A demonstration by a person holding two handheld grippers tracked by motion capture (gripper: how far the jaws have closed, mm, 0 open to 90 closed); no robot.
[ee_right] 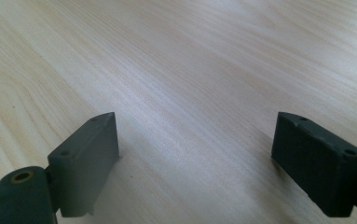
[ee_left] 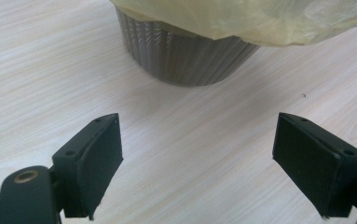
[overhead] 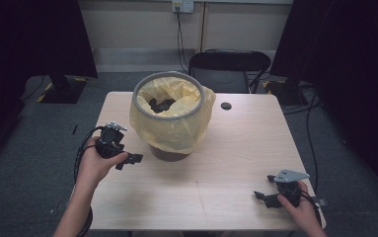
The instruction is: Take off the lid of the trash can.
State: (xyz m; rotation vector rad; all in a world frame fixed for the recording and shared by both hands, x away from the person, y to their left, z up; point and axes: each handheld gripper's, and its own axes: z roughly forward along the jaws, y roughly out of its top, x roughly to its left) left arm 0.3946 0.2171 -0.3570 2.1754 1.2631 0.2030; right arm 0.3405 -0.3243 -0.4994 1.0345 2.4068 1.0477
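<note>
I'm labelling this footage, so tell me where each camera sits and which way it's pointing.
High view: above the person's side, looking forward and down on the table and lined bin; forearms, both hands, left gripper and right gripper show.
Left gripper view: rides the left gripper, facing the bin's ribbed base; its open fingers show.
Right gripper view: rides the right gripper, facing bare tabletop; its open fingers show.
Shared: high and left gripper views both show the bin and its yellow bag.

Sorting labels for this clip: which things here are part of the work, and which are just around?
In the work: bin; yellow bag lining it; left gripper, open beside it; right gripper, open.

Just around: chair; wall socket; table's cable hole.
</note>
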